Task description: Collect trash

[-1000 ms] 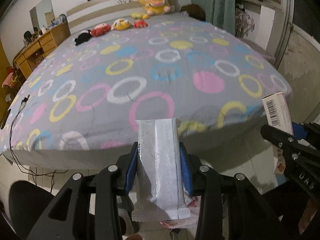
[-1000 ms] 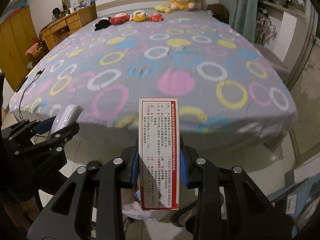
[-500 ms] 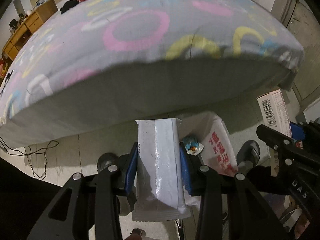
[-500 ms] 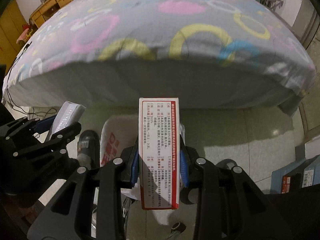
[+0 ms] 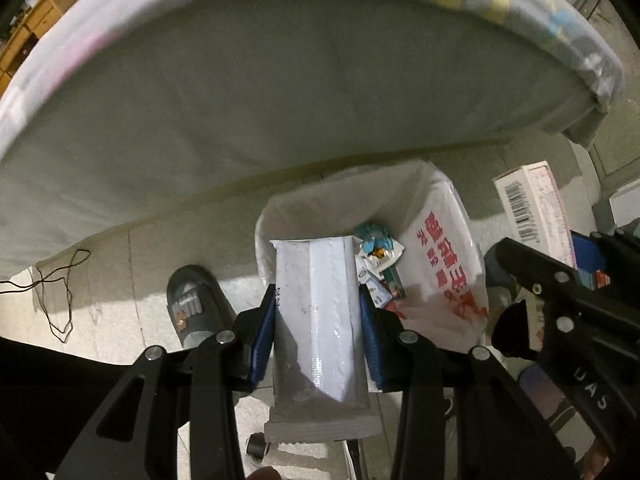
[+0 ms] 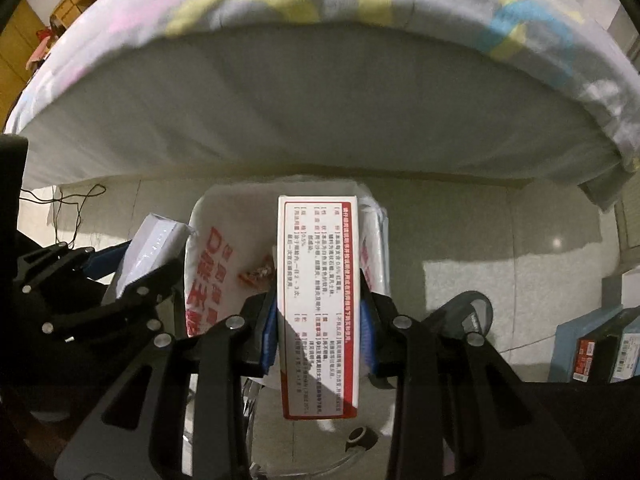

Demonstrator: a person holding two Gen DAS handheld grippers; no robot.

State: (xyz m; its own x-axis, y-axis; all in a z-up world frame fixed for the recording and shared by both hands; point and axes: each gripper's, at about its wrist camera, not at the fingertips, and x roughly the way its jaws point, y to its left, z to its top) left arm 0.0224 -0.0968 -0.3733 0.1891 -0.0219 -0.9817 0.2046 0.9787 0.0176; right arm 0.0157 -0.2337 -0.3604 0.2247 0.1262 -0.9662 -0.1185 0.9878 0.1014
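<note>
My left gripper [image 5: 318, 320] is shut on a silver-white foil wrapper [image 5: 320, 332] and holds it above the near rim of a trash bin lined with a white bag with red print [image 5: 440, 264]. Several wrappers [image 5: 376, 252] lie inside the bag. My right gripper [image 6: 319, 312] is shut on a white carton with a red border [image 6: 318, 292], held over the same bag [image 6: 208, 264]. The carton also shows in the left wrist view [image 5: 528, 208], and the foil wrapper in the right wrist view [image 6: 154, 244].
The bed's grey mattress side [image 5: 280, 100] hangs just beyond the bin. A grey slipper [image 5: 192, 304] lies left of the bin on the tiled floor, with a black cable [image 5: 56, 292] further left. Another slipper [image 6: 468, 312] and boxes [image 6: 600, 348] sit to the right.
Both grippers have tilted down from the bed top toward the floor. The lined bin has come into view and now sits under both held items. Both grips are unchanged.
</note>
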